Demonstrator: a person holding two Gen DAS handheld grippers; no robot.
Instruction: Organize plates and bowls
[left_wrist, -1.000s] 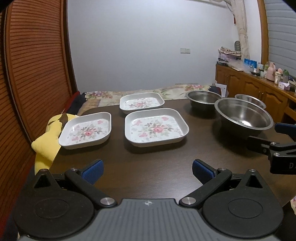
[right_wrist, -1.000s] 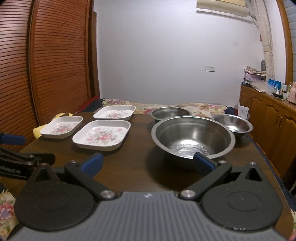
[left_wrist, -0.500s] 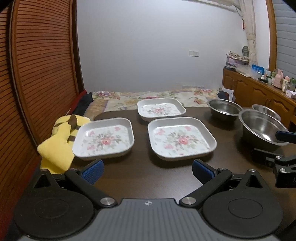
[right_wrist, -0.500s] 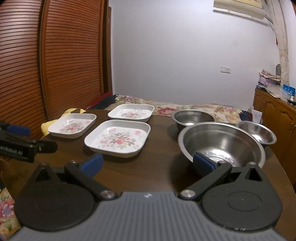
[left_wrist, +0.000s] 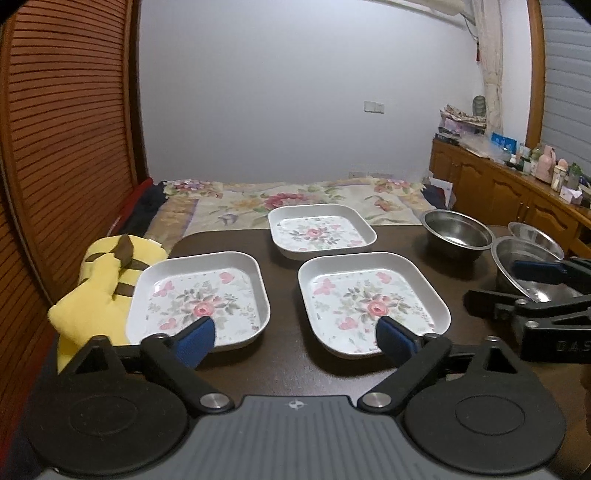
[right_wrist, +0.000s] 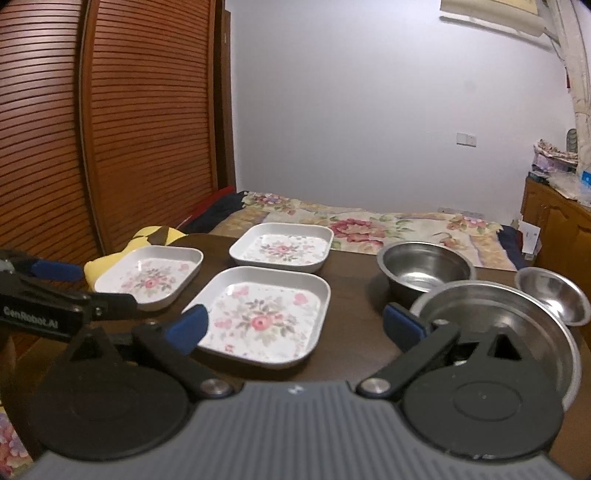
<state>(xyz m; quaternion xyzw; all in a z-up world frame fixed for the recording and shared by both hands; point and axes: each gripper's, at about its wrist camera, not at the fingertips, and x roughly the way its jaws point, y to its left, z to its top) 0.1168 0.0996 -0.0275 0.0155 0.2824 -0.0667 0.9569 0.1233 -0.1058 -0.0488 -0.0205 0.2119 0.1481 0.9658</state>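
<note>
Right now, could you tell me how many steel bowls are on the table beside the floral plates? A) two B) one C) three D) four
C: the right wrist view shows a large steel bowl nearest, a medium steel bowl behind it, and a small steel bowl to the right, all standing apart from the three floral plates on the table.

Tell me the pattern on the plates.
White plates with pink roses, leaves and butterflies; clearest in the left wrist view.
</note>
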